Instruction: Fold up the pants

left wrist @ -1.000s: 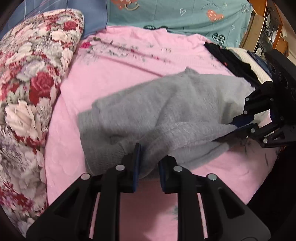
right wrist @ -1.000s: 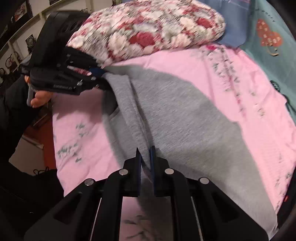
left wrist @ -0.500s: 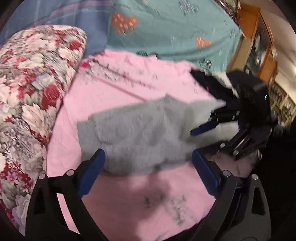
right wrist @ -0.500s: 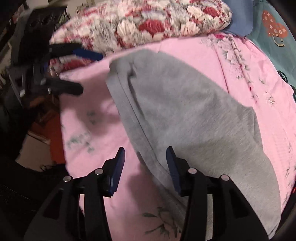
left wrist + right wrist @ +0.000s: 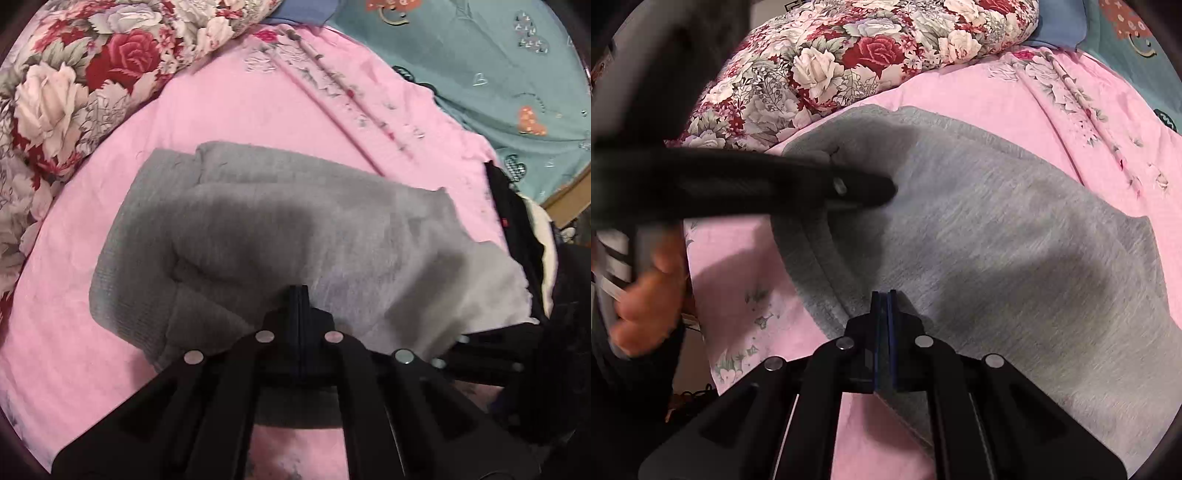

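The grey pants [image 5: 295, 236] lie folded on the pink bedsheet [image 5: 258, 110]; they also show in the right wrist view [image 5: 1015, 240]. My left gripper [image 5: 299, 295] is shut, its tips pressed on the near edge of the pants; I cannot tell if cloth is pinched between them. My right gripper [image 5: 884, 299] is shut at the pants' near edge beside the ribbed waistband [image 5: 812, 266]. The left gripper also shows in the right wrist view [image 5: 871, 190], reaching over the far left part of the pants.
A floral quilt [image 5: 74, 74] lies at the far left, also in the right wrist view [image 5: 849, 62]. A teal sheet [image 5: 498, 55] lies at the back right. Dark clothes [image 5: 517, 221] are piled at the right. The bed edge [image 5: 713, 350] runs at the left.
Both grippers opened and let go of the pants half a second ago. Both are shut again now, lower and closer on the folded pants.
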